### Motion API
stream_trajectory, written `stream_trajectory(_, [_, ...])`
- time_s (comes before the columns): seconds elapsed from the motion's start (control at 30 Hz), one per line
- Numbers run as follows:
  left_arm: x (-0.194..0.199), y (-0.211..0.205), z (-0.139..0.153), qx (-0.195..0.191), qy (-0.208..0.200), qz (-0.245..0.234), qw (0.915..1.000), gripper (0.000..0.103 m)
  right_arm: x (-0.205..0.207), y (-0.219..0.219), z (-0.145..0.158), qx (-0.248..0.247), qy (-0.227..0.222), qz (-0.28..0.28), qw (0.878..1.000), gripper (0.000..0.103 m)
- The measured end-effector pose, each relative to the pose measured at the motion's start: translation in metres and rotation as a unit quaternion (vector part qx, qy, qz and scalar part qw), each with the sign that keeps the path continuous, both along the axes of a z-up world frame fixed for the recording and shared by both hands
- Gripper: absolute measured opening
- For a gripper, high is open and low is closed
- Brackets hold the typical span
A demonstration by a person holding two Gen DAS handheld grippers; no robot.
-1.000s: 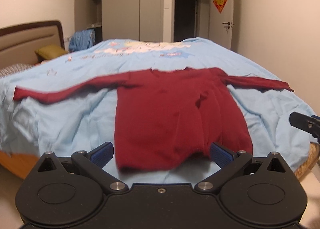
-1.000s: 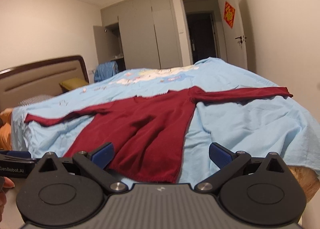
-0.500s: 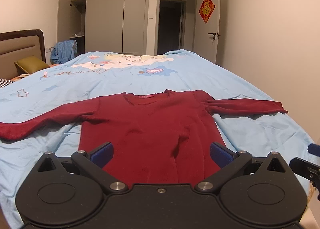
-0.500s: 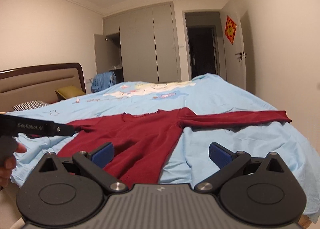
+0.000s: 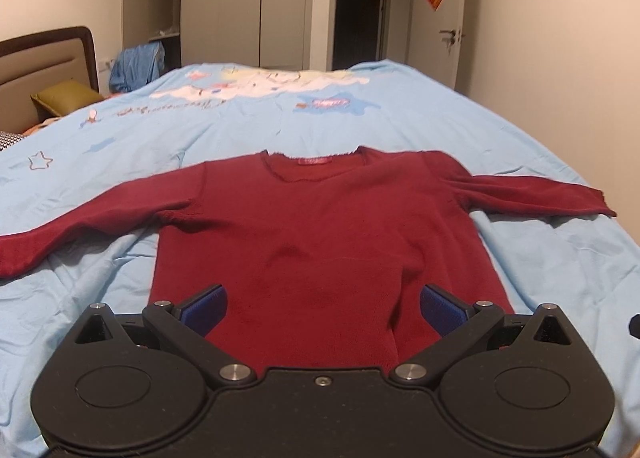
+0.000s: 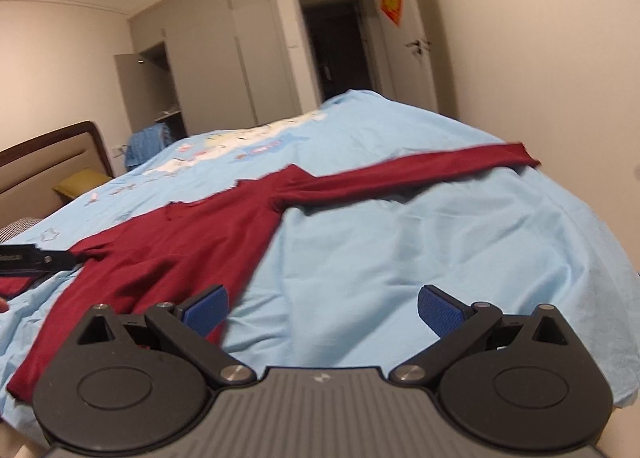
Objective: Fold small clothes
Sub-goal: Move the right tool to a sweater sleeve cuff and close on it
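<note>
A dark red long-sleeved sweater (image 5: 320,226) lies flat on the light blue bed cover (image 5: 440,118), both sleeves spread out sideways, neckline at the far end. My left gripper (image 5: 322,308) is open and empty, hovering over the sweater's lower hem. In the right wrist view the sweater (image 6: 192,242) lies to the left, its right sleeve (image 6: 420,172) stretching across the cover. My right gripper (image 6: 322,308) is open and empty above bare cover, right of the sweater body. The left gripper's tip (image 6: 36,258) shows at the left edge.
A padded headboard (image 5: 44,66) and an olive pillow (image 5: 66,100) are at the left. A wardrobe (image 5: 248,6), a dark doorway (image 5: 360,18) and a white door (image 5: 452,22) stand beyond the bed. Blue clothing (image 5: 136,68) hangs near the wardrobe.
Both grippers have moved forward over the bed. The left one now sits centred over the sweater's hem; the right one has swung right, over bare cover. The sweater has not moved.
</note>
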State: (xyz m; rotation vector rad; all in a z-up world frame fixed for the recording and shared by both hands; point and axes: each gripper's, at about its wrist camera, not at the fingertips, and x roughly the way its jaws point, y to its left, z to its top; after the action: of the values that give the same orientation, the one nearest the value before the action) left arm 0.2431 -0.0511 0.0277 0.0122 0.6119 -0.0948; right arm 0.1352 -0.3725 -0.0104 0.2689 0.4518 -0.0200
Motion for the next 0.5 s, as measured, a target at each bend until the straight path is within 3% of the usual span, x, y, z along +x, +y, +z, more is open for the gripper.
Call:
stream_trajectory(0.3, [0.060,-0.037,0.006,0.011,0.021,0.005,0.9997,0.102,0.039,-0.061,-0.002,0.042,0.021,-0.028,0.998,0.103])
stream_trajectory(0.5, [0.105,-0.068,-0.001,-0.005,0.030,0.008,0.9995,0.102,0.067,-0.103,0.007,0.060,0.023,-0.055,0.996,0.103])
